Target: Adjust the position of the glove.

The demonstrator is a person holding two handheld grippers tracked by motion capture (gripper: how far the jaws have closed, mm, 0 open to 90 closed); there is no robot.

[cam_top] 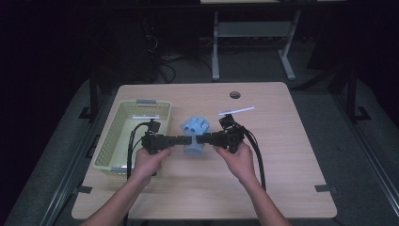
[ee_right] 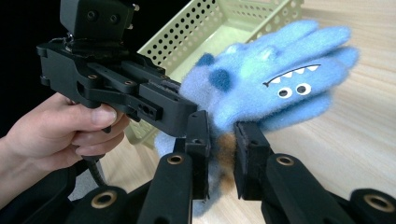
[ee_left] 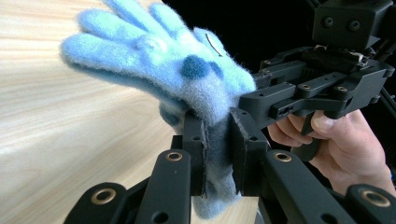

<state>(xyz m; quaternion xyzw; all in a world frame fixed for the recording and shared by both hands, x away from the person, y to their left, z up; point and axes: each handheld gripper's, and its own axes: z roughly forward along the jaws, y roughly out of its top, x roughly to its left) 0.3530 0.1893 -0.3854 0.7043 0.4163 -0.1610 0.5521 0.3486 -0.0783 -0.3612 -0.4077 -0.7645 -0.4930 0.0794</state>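
A fuzzy light-blue monster glove (cam_top: 195,133) with dark blue spots, googly eyes and a toothy mouth hangs above the middle of the wooden table (cam_top: 282,155). Both grippers pinch its cuff end from opposite sides. In the left gripper view, my left gripper (ee_left: 218,144) is shut on the glove (ee_left: 159,60), whose fingers point up and away. The right gripper view shows my right gripper (ee_right: 220,149) shut on the glove (ee_right: 275,79), face side toward the camera. In the high view the left gripper (cam_top: 184,140) and right gripper (cam_top: 201,139) meet at the glove.
A pale green perforated basket (cam_top: 121,136) stands on the table's left side, just behind my left hand; it looks empty (ee_right: 219,28). A round cable hole (cam_top: 235,94) sits near the far edge. A table frame (cam_top: 254,33) stands on the dark floor beyond.
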